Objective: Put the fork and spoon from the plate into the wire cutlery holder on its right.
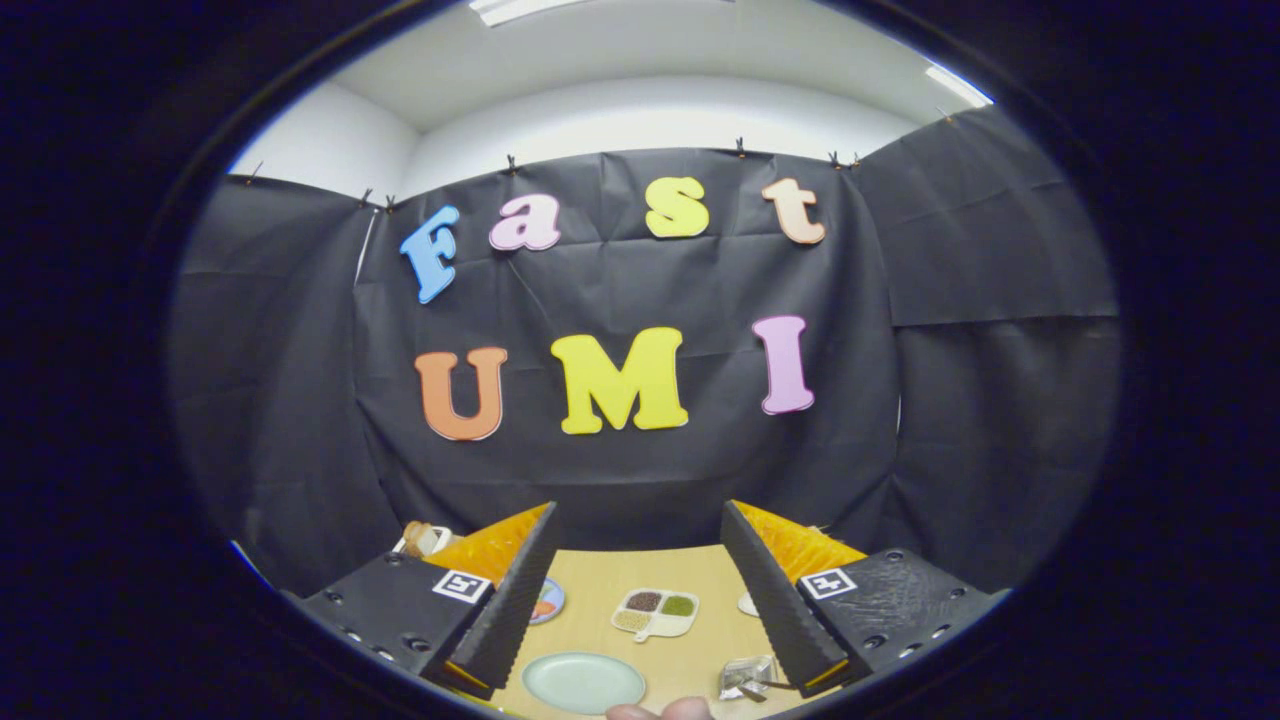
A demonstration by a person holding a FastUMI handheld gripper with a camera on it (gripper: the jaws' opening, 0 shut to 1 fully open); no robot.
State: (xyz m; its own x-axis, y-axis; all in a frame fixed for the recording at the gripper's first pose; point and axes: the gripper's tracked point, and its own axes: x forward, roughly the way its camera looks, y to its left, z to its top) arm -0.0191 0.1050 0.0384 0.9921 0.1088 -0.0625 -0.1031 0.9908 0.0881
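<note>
Looking forward along the fingers, the gripper view shows the gripper (pixel 640 590) raised above a light wooden table (pixel 600 575), its jaws spread wide with nothing between them. Below and between the fingers lies a pale green plate (pixel 583 682); no fork or spoon can be made out on it. To the plate's right, just beside the right finger (pixel 775 600), stands the wire cutlery holder (pixel 748 676), with what appears to be a utensil handle projecting from it, though the detail is too small to confirm. Beyond the plate sits a white divided dish (pixel 655 612) holding dark, green and pale contents. A fingertip (pixel 660 710) shows nearest the camera.
</note>
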